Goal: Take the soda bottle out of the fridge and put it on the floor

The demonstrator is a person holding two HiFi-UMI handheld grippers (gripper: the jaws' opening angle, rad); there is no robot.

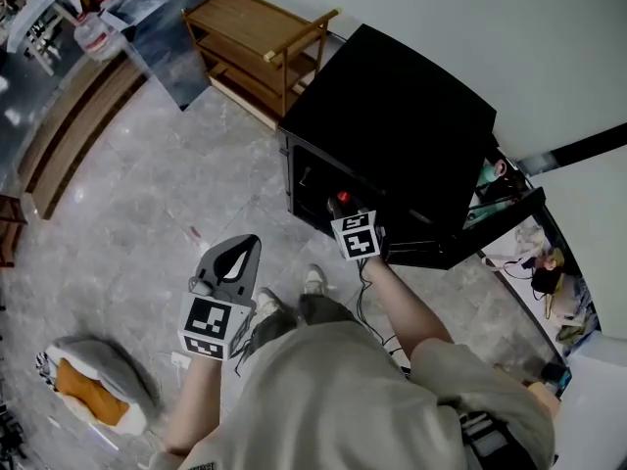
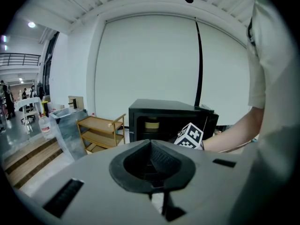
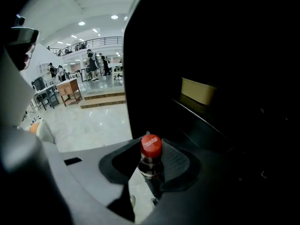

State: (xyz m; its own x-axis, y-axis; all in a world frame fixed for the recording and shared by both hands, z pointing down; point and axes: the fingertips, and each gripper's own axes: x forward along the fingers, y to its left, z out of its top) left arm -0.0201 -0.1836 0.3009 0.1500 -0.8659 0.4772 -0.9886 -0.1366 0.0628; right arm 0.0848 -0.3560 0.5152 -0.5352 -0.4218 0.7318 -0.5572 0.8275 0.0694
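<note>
Bottle (image 3: pixel 151 165) sits at fridge (image 1: pixel 392 116) opening, neck clamped in right claw (image 3: pixel 153 143) just under cap. Prob. full: heavy, smooth, stiff, may swing; a hold lower on body is steadier. Left claw (image 2: pixel 150 145) closed, empty.

Pale polished floor (image 1: pixel 147 194) fills the left; a wooden shelf (image 1: pixel 257 42) stands at top centre, white wall (image 1: pixel 460 18) upper right, wooden steps (image 1: pixel 78 125) upper left.

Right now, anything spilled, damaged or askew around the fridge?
Nothing stands out. The soda bottle is capped and gripped at the neck by the right gripper at the open fridge. No spill shows on the floor.
</note>
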